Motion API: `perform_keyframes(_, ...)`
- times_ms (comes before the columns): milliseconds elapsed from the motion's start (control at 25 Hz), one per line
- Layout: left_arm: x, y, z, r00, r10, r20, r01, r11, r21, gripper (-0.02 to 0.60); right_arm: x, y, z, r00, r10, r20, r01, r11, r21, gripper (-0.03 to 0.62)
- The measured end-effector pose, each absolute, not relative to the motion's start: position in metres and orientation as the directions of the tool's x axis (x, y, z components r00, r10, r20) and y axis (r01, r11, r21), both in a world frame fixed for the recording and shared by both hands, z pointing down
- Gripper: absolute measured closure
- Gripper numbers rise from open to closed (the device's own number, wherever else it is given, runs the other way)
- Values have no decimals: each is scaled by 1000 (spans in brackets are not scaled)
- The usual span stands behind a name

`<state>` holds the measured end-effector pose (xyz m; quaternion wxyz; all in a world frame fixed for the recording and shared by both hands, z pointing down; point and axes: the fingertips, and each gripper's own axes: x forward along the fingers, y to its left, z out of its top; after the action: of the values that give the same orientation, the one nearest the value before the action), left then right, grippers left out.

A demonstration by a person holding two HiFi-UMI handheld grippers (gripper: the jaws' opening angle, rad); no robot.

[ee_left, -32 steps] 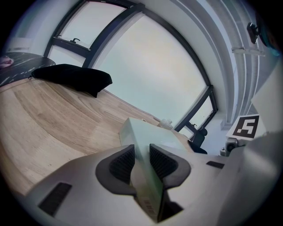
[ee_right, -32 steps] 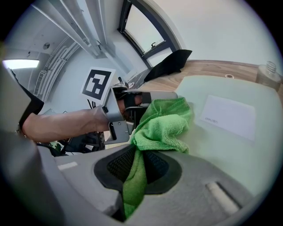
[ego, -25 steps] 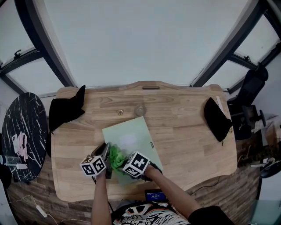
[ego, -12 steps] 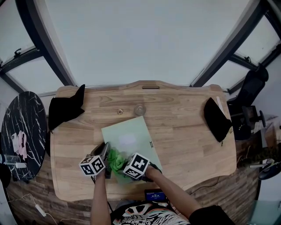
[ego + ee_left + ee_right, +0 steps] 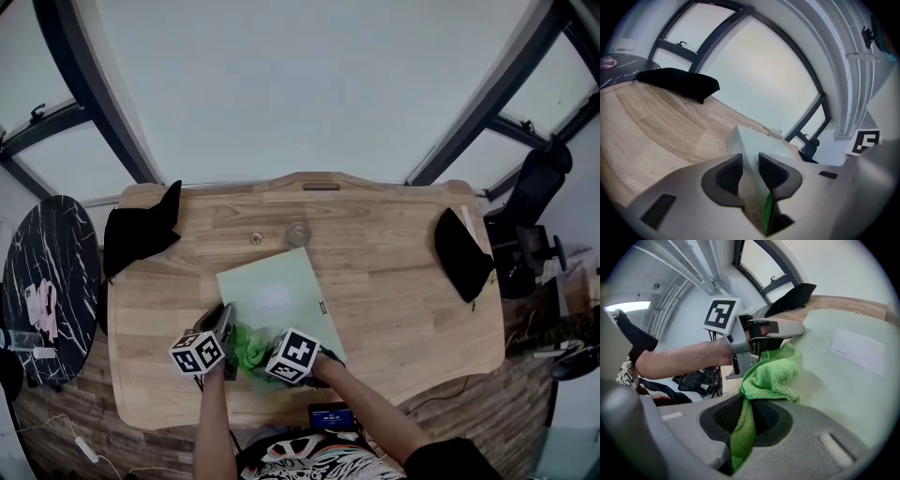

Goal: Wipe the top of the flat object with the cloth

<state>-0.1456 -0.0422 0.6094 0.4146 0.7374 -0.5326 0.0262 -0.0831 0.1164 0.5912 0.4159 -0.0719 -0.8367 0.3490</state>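
Both claws are closed: left gripper [image 5: 750, 165] pinches the edge of the flat object [image 5: 281, 277], right gripper [image 5: 747, 417] clamps the green cloth [image 5: 772, 373] at its near corner. I'd guess most of the top's left to wipe.

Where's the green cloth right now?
In the head view the green cloth lies on the near end of the pale green board, pinched in the right gripper, beside the left gripper.

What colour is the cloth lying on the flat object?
Bright green: the cloth shows best in the right gripper view.
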Motion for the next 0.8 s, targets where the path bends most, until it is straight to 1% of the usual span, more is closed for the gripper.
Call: perform_keyframes(800, -145, -42, 609, 438, -762, 477, -806, -97, 584, 476, -78, 137, 591, -601, 478, 641, -98, 751, -652, 539)
